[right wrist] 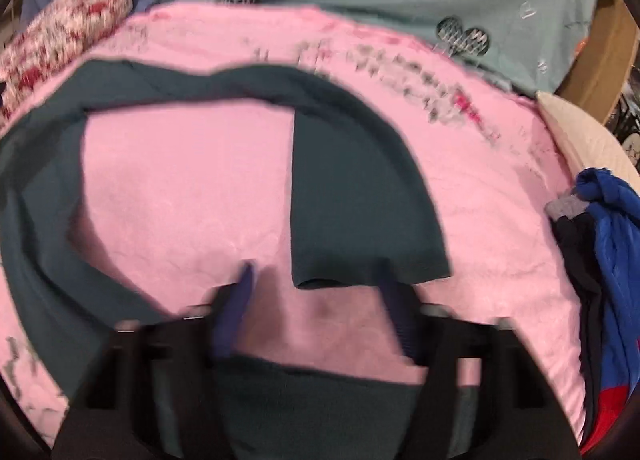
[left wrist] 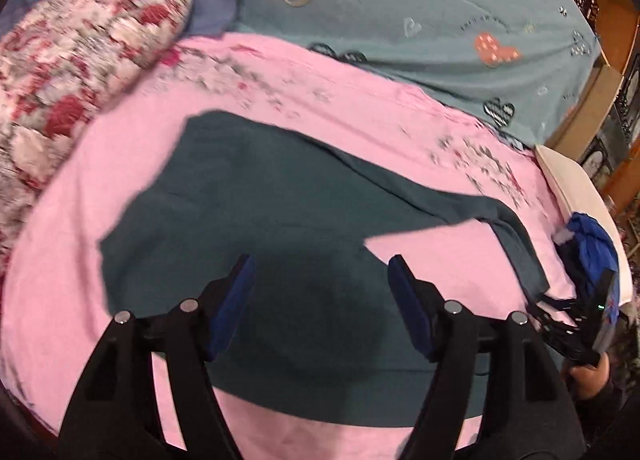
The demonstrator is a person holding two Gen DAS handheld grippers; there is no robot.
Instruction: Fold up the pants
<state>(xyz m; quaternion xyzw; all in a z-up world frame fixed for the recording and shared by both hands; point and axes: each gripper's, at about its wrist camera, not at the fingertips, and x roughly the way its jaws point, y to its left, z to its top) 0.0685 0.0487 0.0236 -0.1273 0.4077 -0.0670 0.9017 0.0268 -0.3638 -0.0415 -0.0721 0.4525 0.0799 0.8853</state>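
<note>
Pink bedding [left wrist: 100,220] covered the bed, giving a broad flat place for folding, with a floral pillow [left wrist: 68,60] pushed off to one side. On it lay the dark teal pants [left wrist: 240,200], waist end beneath the left claw [left wrist: 320,280], one leg [right wrist: 352,188] bent back in a loop. That left claw hovered spread and empty, likely freed for a fresh hold. The right claw [right wrist: 316,284] also stood apart, pinching nothing, poised beside the leg's hem [right wrist: 360,276], probably to catch it.
</note>
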